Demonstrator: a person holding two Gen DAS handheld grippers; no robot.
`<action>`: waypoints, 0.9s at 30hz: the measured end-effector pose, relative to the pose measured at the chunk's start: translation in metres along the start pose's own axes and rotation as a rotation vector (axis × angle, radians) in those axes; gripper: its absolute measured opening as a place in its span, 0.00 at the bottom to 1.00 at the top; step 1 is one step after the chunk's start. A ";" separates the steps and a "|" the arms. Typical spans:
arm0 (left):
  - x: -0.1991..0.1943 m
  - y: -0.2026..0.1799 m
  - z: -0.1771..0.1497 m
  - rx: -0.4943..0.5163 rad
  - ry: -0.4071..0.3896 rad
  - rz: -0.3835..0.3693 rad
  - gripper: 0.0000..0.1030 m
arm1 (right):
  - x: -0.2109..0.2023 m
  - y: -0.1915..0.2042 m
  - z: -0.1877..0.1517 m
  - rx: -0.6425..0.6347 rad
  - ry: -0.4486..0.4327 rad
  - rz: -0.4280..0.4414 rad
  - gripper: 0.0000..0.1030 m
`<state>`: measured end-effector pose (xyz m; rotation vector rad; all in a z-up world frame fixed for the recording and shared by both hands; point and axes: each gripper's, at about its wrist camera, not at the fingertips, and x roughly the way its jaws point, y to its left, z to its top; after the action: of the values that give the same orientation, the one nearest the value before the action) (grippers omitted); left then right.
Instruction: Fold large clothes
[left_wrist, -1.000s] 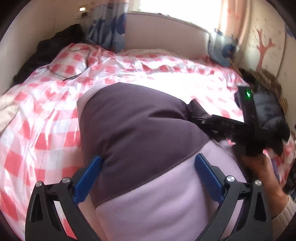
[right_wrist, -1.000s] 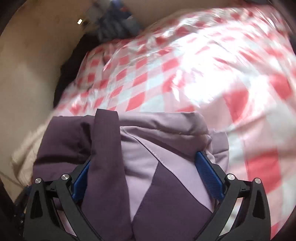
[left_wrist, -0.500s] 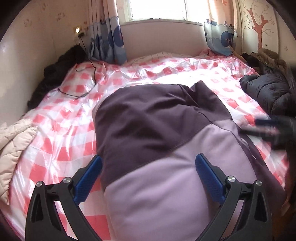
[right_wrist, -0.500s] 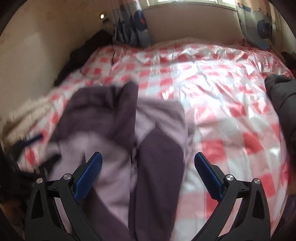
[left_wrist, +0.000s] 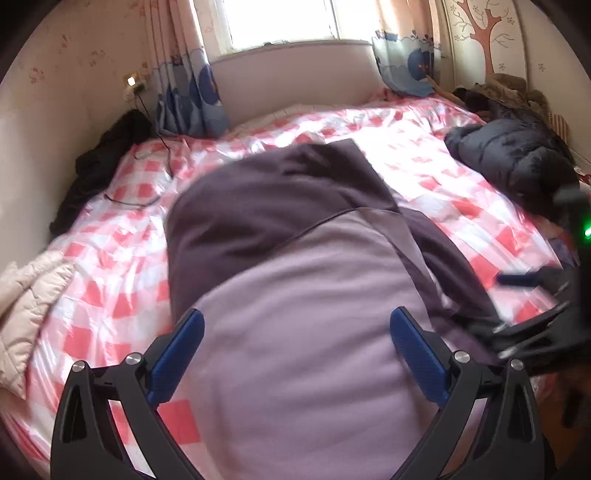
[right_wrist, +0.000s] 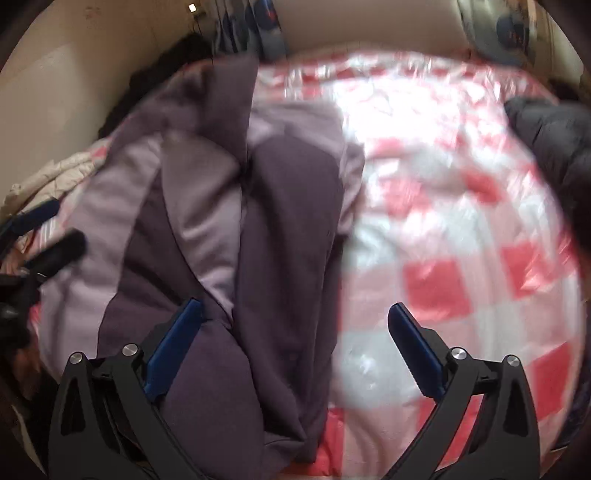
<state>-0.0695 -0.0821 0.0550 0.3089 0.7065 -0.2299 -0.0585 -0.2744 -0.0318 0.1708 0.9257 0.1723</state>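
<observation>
Bed with red/white checked glossy cover fills both views. Two-tone purple garment lies mid-bed, dark half toward 12 o'clock, lilac half toward 6; in the right wrist view the same garment sits at 9–11 o'clock, bunched into lengthwise folds, checked cover bare from 1 to 5. Left view only: window at 12, cream quilted jacket at 9, cable at 10. Dark puffer jacket at 2, also in the right view at 3. Left gripper jaws spread wide over the lilac panel, gripping nothing. Right gripper jaws likewise released, straddling the garment's dark edge and the cover. Each view catches the other gripper, blurred, at its edge.
</observation>
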 end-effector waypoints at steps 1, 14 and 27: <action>0.001 -0.003 -0.003 0.004 0.006 -0.002 0.94 | 0.006 -0.002 -0.001 0.028 0.013 0.024 0.94; -0.011 -0.010 -0.016 -0.005 -0.003 -0.011 0.94 | -0.005 -0.009 0.000 0.076 0.102 0.091 0.94; -0.022 0.003 -0.018 -0.026 -0.045 -0.017 0.94 | -0.022 0.019 0.075 0.035 -0.068 -0.018 0.93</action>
<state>-0.0955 -0.0710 0.0568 0.2721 0.6678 -0.2428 -0.0127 -0.2657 0.0335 0.1998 0.8626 0.1326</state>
